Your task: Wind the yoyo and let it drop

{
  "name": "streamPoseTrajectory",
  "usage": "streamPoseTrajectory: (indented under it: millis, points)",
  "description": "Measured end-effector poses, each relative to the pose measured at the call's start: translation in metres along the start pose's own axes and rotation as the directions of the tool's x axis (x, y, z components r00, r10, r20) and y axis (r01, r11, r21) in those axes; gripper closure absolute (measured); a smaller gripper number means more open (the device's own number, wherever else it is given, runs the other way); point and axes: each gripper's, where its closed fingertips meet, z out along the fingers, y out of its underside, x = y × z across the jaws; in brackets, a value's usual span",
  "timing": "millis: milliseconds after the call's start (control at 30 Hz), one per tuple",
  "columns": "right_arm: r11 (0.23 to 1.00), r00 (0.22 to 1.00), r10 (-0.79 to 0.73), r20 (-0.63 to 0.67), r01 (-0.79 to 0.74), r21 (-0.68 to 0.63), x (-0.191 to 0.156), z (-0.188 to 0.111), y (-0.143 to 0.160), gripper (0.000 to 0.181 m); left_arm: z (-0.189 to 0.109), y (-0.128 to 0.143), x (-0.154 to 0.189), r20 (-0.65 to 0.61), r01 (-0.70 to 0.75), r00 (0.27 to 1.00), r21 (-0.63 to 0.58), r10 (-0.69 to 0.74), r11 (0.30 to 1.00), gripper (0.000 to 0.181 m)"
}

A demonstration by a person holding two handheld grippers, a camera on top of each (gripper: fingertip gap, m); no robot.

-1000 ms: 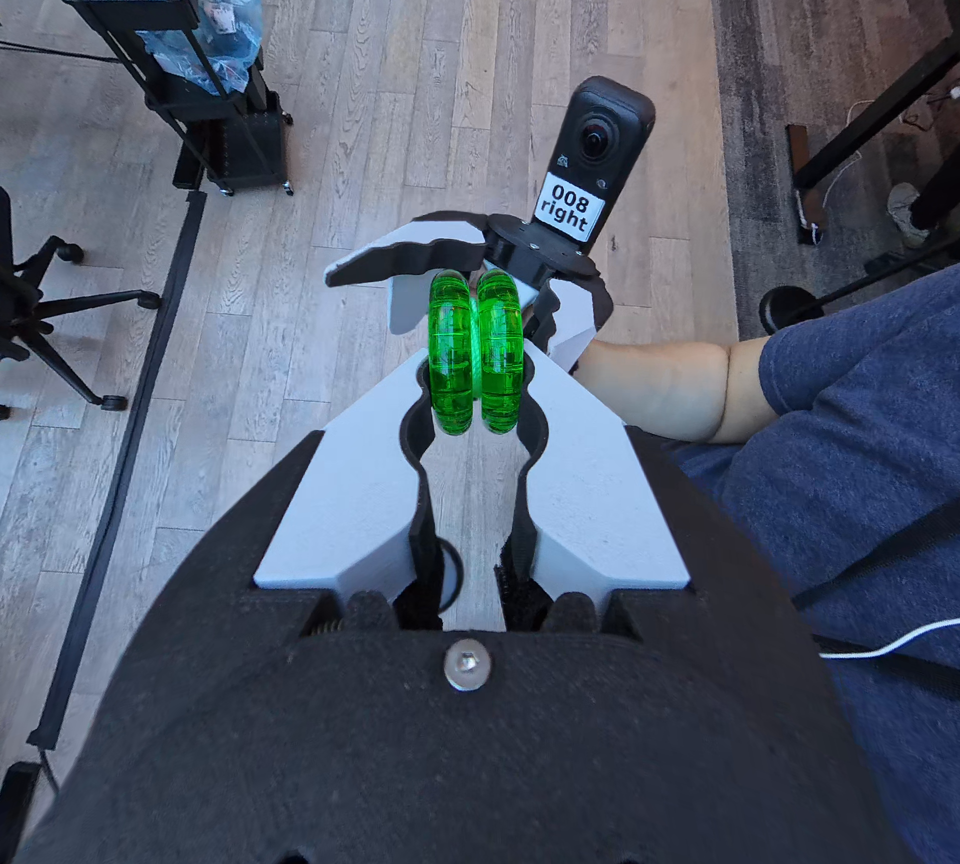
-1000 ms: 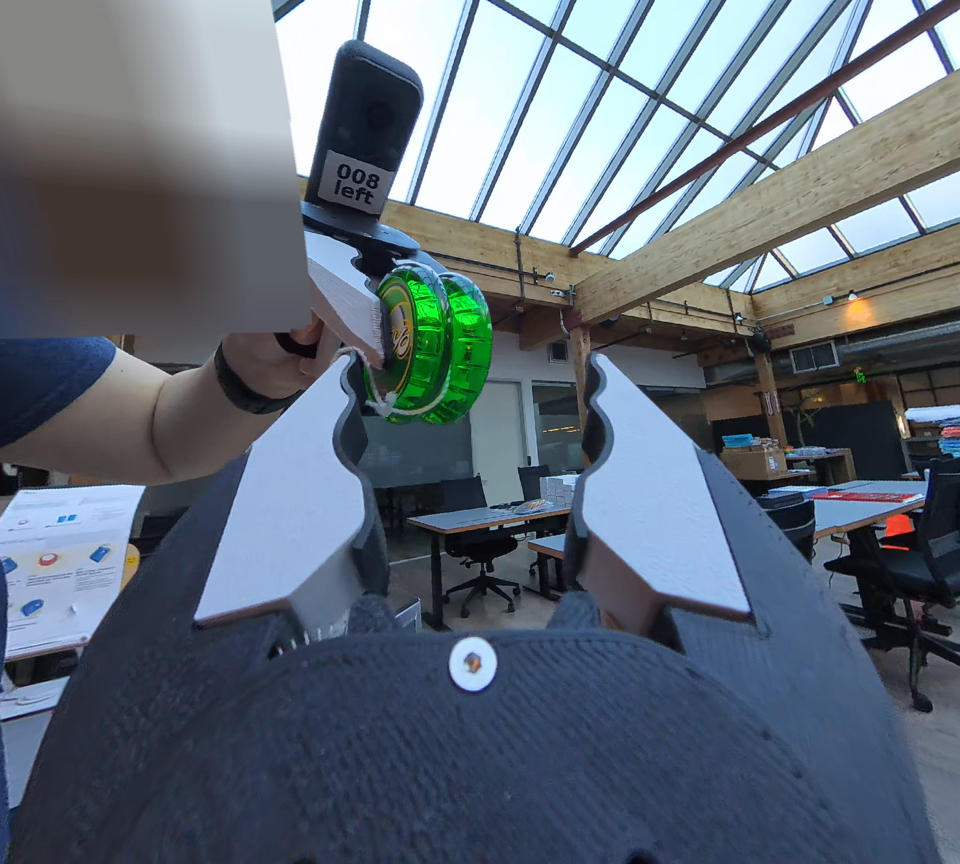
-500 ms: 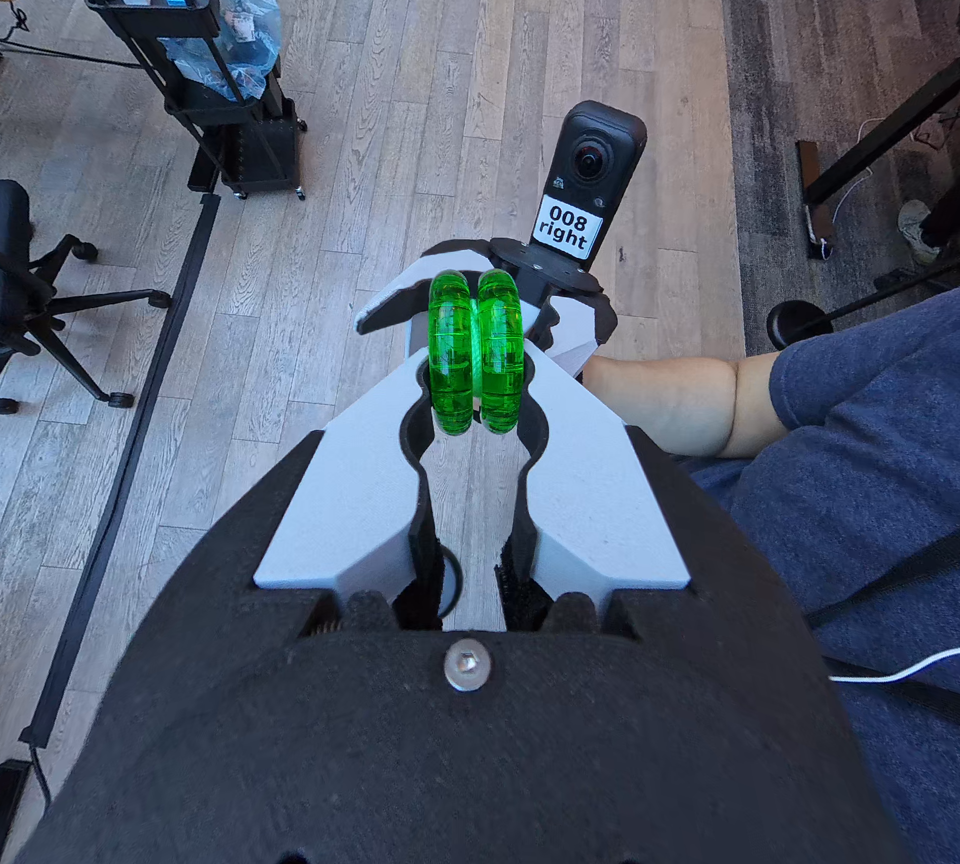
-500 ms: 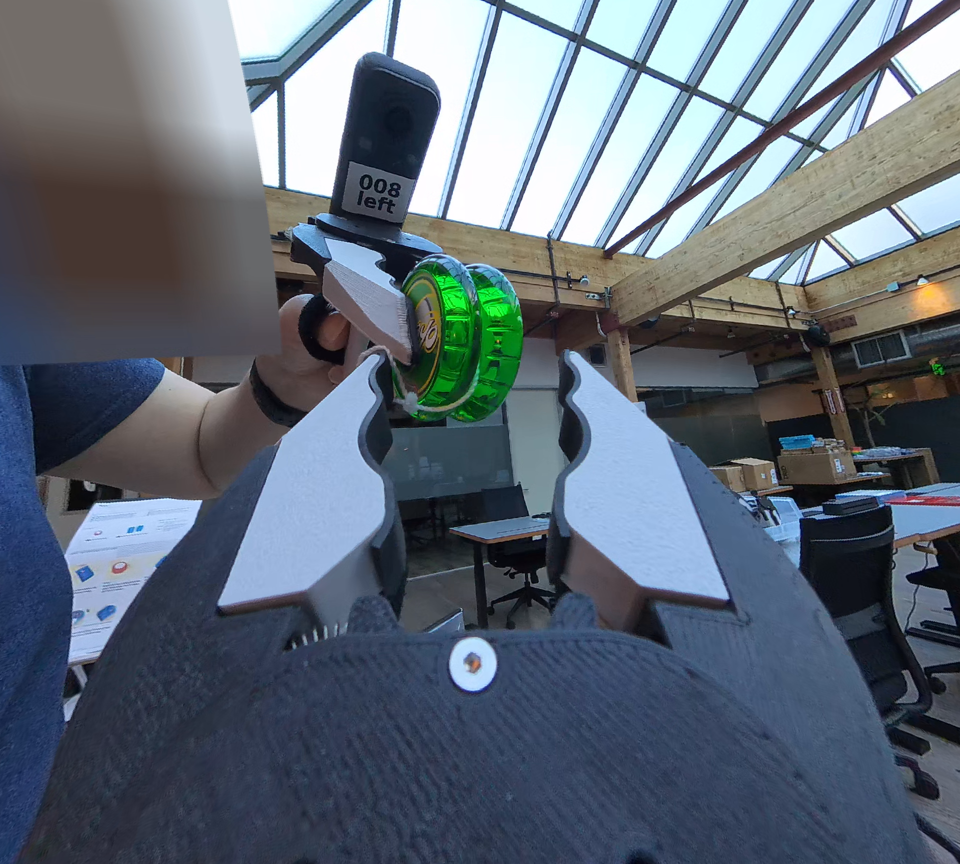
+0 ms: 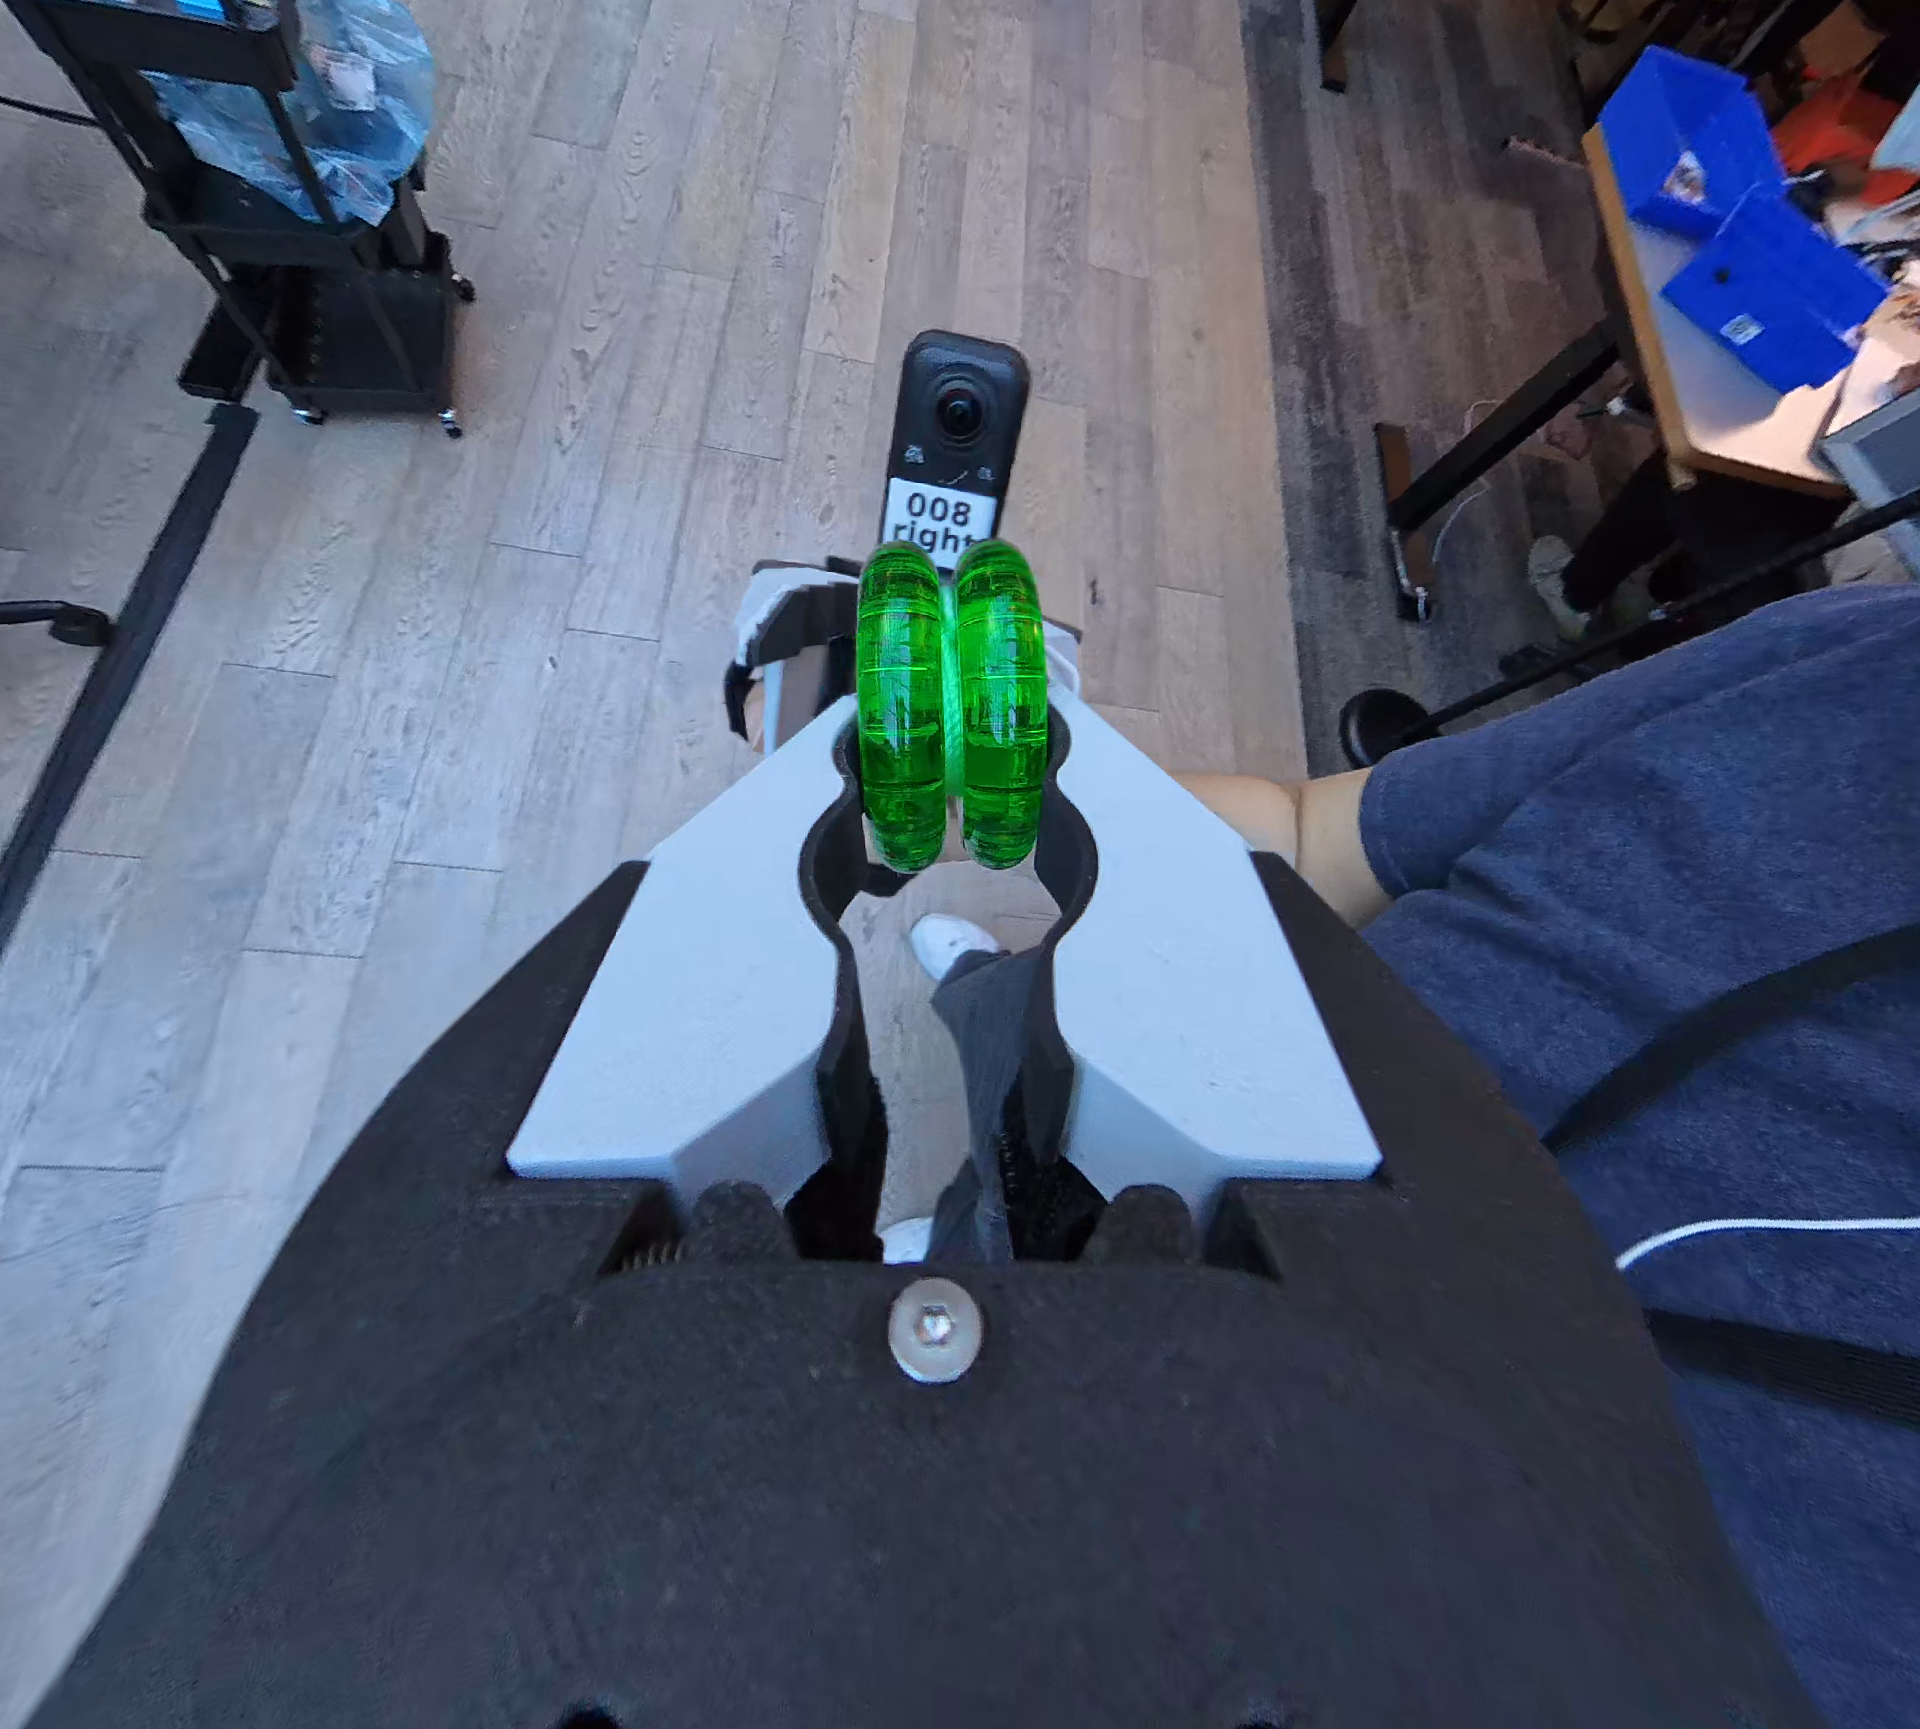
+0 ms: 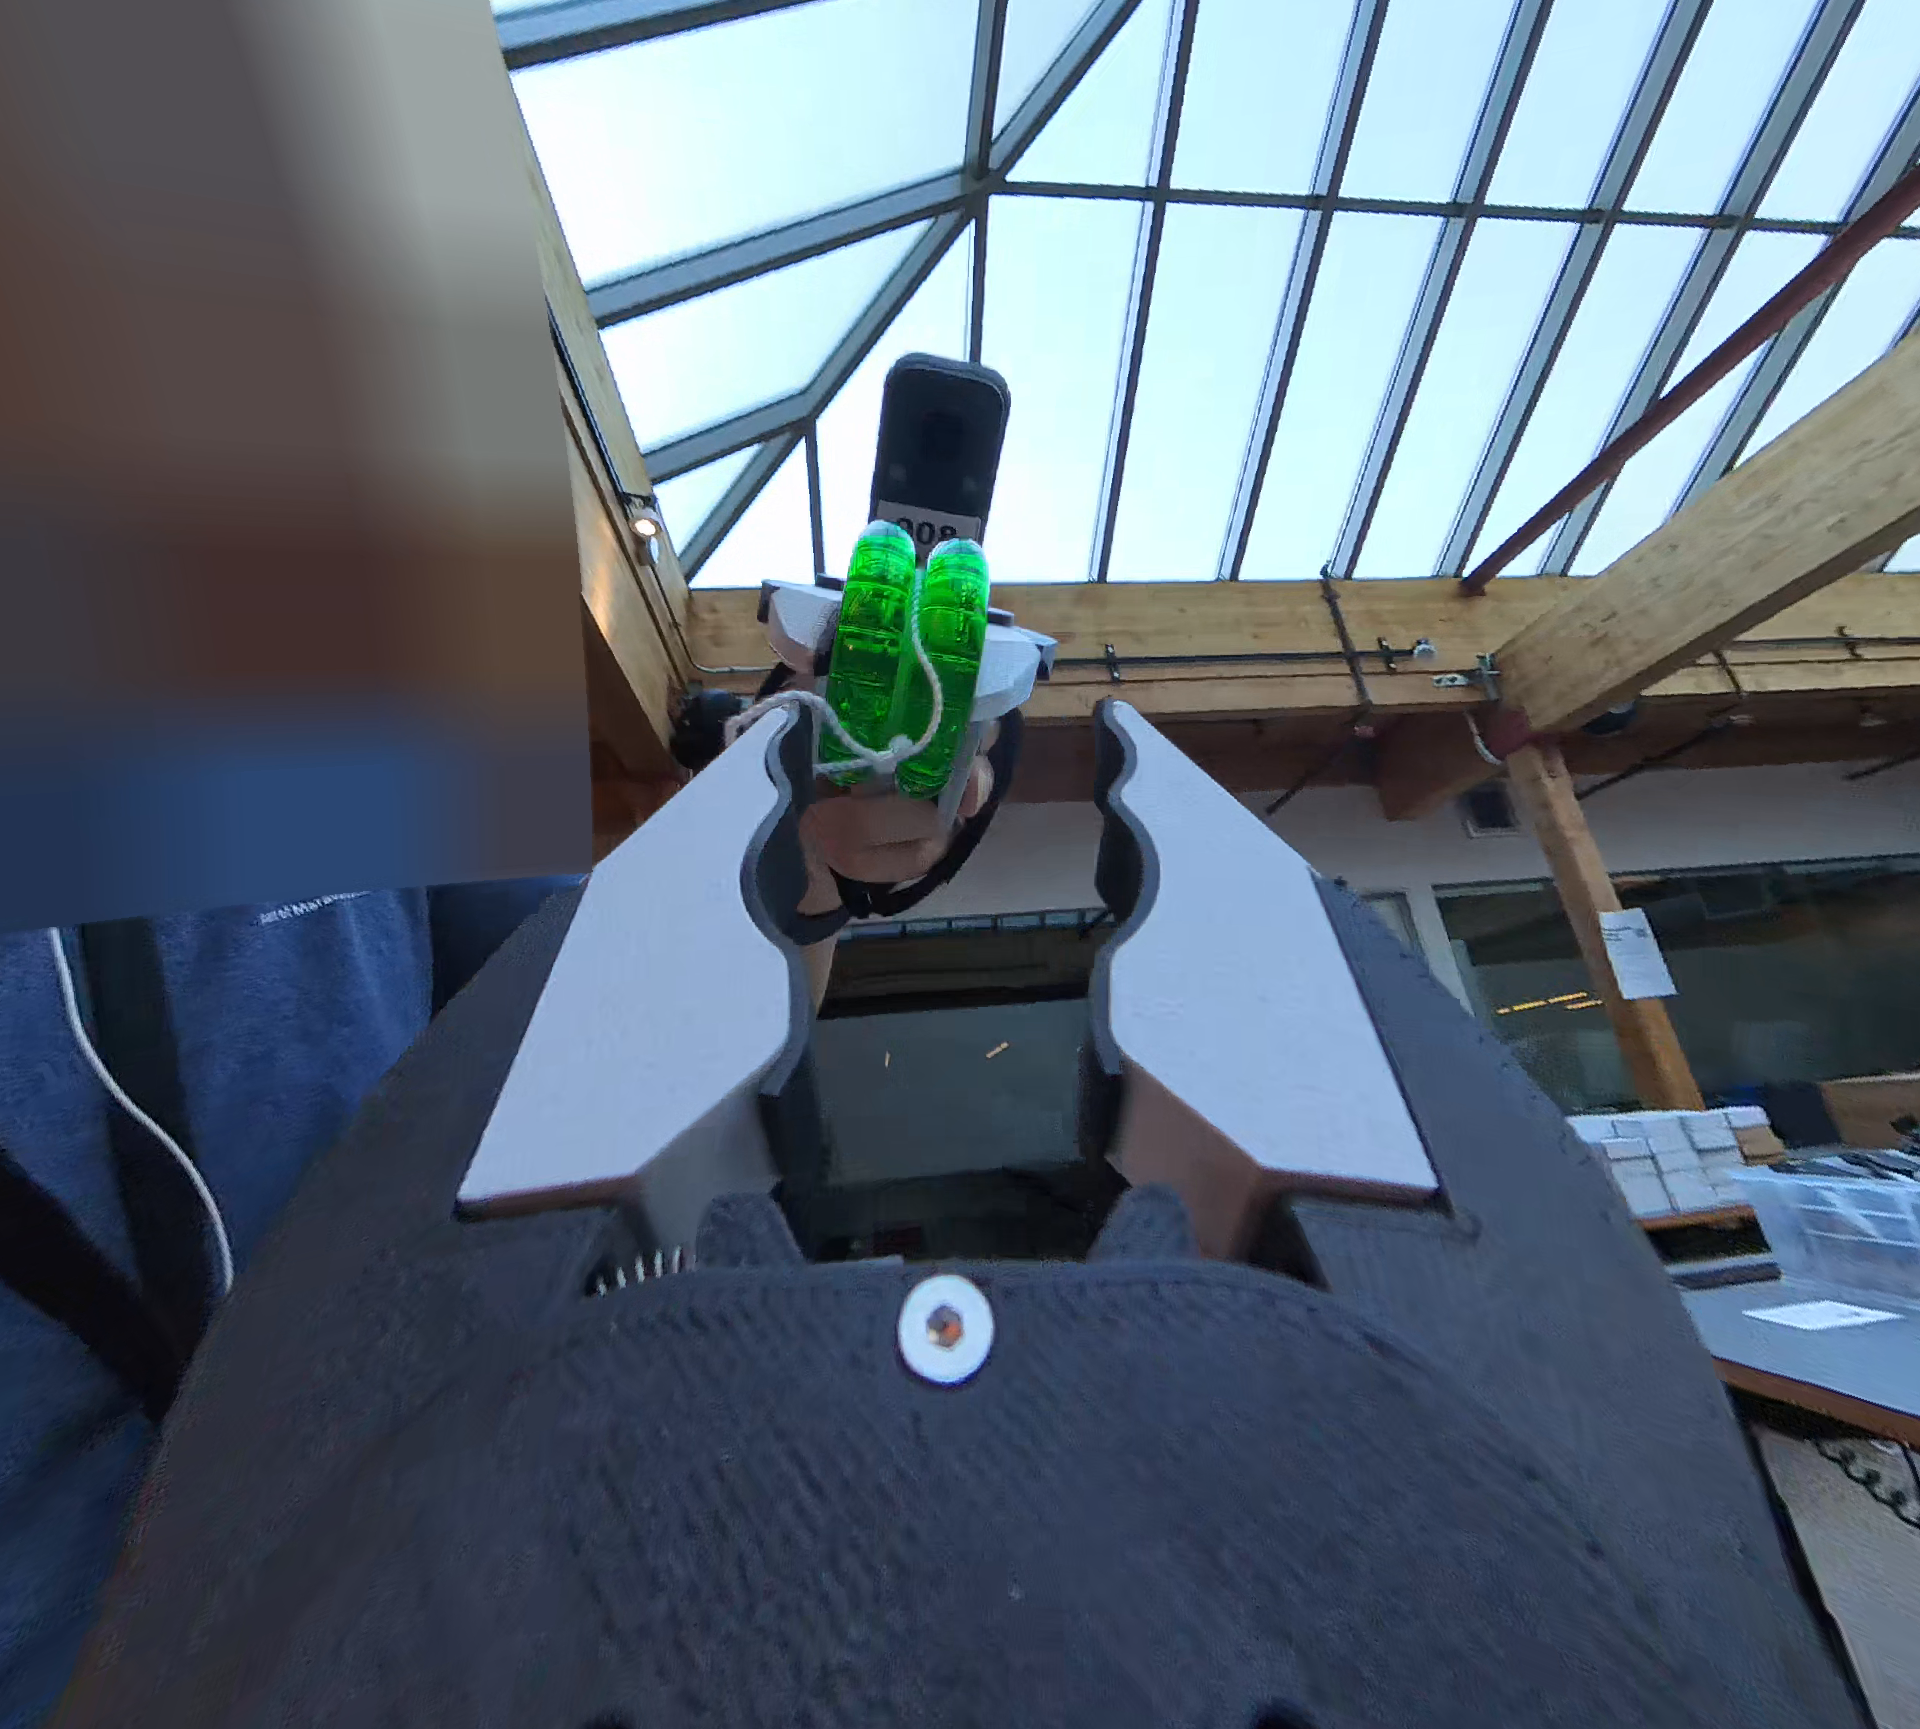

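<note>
A clear green yoyo (image 5: 951,703) sits edge-on between the fingertips of my left gripper (image 5: 951,729), which is shut on it and points down at the floor. My right gripper (image 6: 945,713) is open and points up at the yoyo (image 6: 899,661) from just below. A white string (image 6: 883,749) comes out of the yoyo's groove, knots, and runs to the tip of my right gripper's left finger (image 6: 774,723). In the left wrist view the right gripper's camera (image 5: 961,432) shows just beyond the yoyo; its fingers are mostly hidden.
Wood floor lies below. A black cart (image 5: 223,48) with a blue plastic bag stands at far left. Desks with blue bins (image 5: 1704,162) stand at right. The person's blue sleeve (image 5: 1662,900) and a shoe (image 5: 945,936) are close. A skylight and wooden beams (image 6: 1714,536) are overhead. Less than 4 cm separates the two grippers' tips.
My right gripper has swung in under the yoyo and tilted upward, so it now sees the yoyo edge-on instead of from the side. My left gripper stays shut on the yoyo.
</note>
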Motion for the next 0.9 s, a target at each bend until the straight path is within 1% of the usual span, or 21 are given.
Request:
streamPoseTrajectory:
  millis: [133, 200, 300, 400, 467, 567, 633, 700, 733, 833, 900]
  points:
    - [0.998, 1.000, 0.009, 0.002, -0.010, 0.068, 0.003, -0.008, -0.010, 0.135, -0.001, 0.003, 0.002, -0.057, 0.055, 0.997, 0.019, -0.054, 0.998, 0.154]
    - [0.995, 1.000, 0.013, 0.020, -0.015, 0.097, 0.001, -0.009, -0.014, 0.141, 0.000, 0.006, 0.001, -0.076, 0.081, 0.994, 0.025, -0.079, 0.996, 0.154]
    - [0.991, 1.000, 0.011, 0.028, -0.015, 0.132, 0.001, -0.010, -0.019, 0.144, 0.003, 0.010, -0.001, -0.102, 0.122, 0.988, 0.034, -0.118, 0.992, 0.154]
    - [0.980, 1.000, -0.027, 0.013, 0.024, 0.196, 0.002, -0.013, -0.028, 0.150, 0.008, 0.017, 0.000, -0.141, 0.172, 0.976, 0.033, -0.166, 0.985, 0.154]
    - [0.977, 0.999, -0.048, 0.003, 0.046, 0.209, 0.002, -0.015, -0.032, 0.153, 0.012, 0.023, 0.000, -0.161, 0.197, 0.968, 0.025, -0.191, 0.980, 0.154]
    - [0.980, 0.998, -0.063, -0.006, 0.063, 0.188, 0.004, -0.017, -0.033, 0.165, 0.016, 0.032, 0.001, -0.182, 0.222, 0.959, 0.011, -0.216, 0.975, 0.154]
    - [0.983, 0.997, -0.070, -0.011, 0.071, 0.168, 0.004, -0.017, -0.032, 0.169, 0.018, 0.037, 0.002, -0.194, 0.234, 0.954, -0.002, -0.230, 0.972, 0.154]
    - [0.986, 0.998, -0.064, 0.006, 0.062, 0.155, 0.002, -0.018, -0.031, 0.181, 0.021, 0.043, 0.003, -0.205, 0.245, 0.949, -0.007, -0.241, 0.969, 0.154]
    - [0.989, 0.999, -0.050, 0.012, 0.048, 0.137, 0.003, -0.017, -0.029, 0.181, 0.021, 0.044, 0.002, -0.213, 0.254, 0.945, -0.004, -0.249, 0.967, 0.154]
    - [0.998, 0.999, -0.006, -0.050, 0.009, 0.065, 0.015, -0.014, -0.021, 0.181, 0.022, 0.048, -0.001, -0.230, 0.271, 0.938, 0.021, -0.259, 0.962, 0.154]
    - [1.000, 0.997, 0.011, -0.073, -0.009, 0.029, 0.019, -0.014, -0.020, 0.181, 0.021, 0.051, -0.008, -0.218, 0.260, 0.945, 0.048, -0.244, 0.964, 0.154]
